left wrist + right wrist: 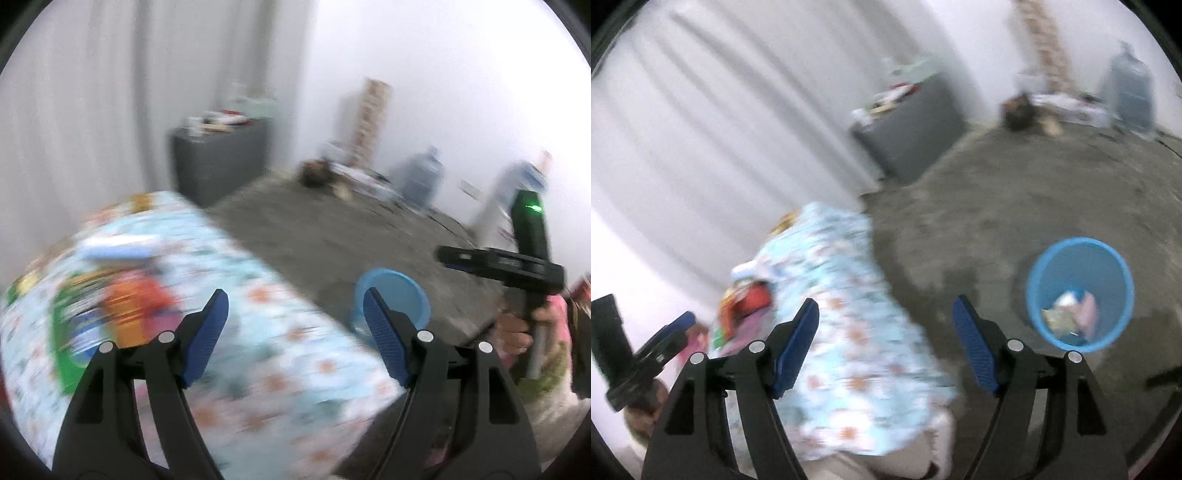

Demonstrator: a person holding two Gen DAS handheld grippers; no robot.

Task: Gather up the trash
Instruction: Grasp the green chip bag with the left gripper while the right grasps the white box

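Currently, in the left wrist view, the left gripper [295,314] is standing wide and empty over the patterned tablecloth [258,350], with blurred trash [122,306] lying lower left; a hasty grab risks snagging cloth. In the right wrist view, the right gripper [886,321] is gaping empty, the blue bin [1080,295] sitting lower right, already holding scraps.
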